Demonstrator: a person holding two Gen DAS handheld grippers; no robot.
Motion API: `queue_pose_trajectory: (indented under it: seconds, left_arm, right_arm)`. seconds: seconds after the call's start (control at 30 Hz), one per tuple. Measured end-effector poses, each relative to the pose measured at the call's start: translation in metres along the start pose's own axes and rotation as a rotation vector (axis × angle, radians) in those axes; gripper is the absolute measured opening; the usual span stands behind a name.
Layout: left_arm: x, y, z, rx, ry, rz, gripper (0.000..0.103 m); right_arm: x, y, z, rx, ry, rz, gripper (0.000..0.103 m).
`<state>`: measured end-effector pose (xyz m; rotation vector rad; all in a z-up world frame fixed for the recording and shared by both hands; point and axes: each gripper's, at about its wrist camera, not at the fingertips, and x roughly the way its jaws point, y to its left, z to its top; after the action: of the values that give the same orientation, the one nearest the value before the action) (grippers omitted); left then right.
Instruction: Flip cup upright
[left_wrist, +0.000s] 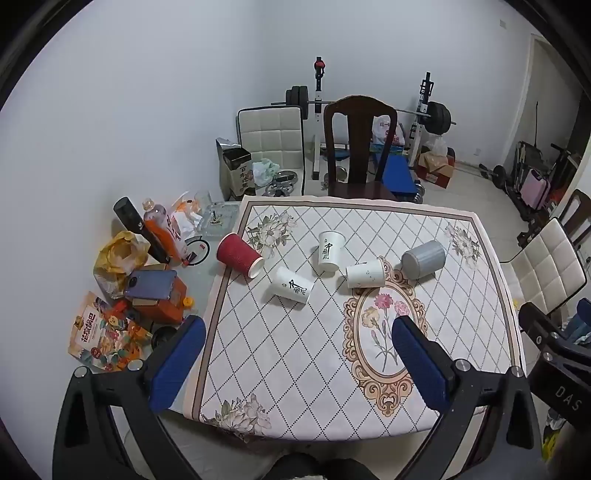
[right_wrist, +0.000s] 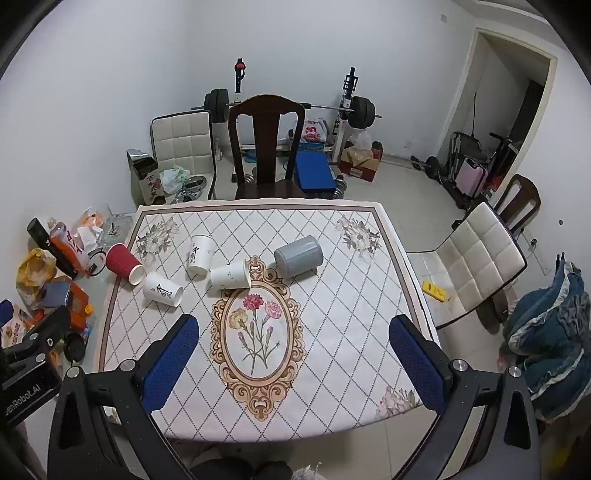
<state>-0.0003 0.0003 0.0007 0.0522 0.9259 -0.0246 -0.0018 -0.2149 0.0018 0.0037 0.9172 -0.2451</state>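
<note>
Several cups sit on the patterned tablecloth. A red cup, a white cup with black writing, a plain white cup and a grey cup lie on their sides. Another white cup stands upside down. My left gripper is open and empty above the near half of the table. My right gripper is also open and empty, well short of the cups.
Clutter lies on the table's left part: snack bag, phone, bottles, yellow bag. A dark wooden chair stands at the far edge, a white chair at the right. Gym equipment is behind.
</note>
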Motion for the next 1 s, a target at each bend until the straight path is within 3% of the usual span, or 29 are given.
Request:
queue_pose_trajectory:
  seconds: [1.0]
  left_arm:
    - [-0.006,-0.008,0.011,0.029,-0.018,-0.006,0.103]
  right_arm:
    - [-0.003,-0.005,0.001,0.004,-0.001,-0.003,0.103]
